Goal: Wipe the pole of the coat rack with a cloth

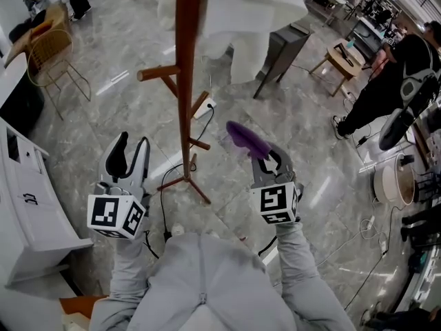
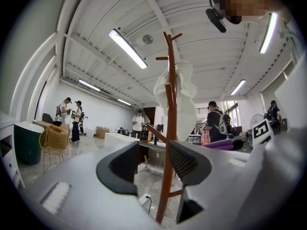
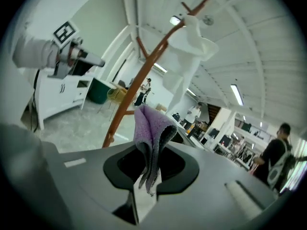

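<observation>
Our right gripper (image 1: 267, 160) pinched the purple cloth (image 1: 244, 138); our left gripper (image 1: 131, 149) gaped empty. We judged that pressing the cloth to the pole (image 1: 184, 81) came next.

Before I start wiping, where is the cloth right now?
In the head view, the purple cloth is pinched in the right hand-held gripper, just right of the coat rack pole and apart from it.

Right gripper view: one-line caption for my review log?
Right tongs shut on a folded purple cloth, coat rack pole ahead and not yet touched.
</observation>
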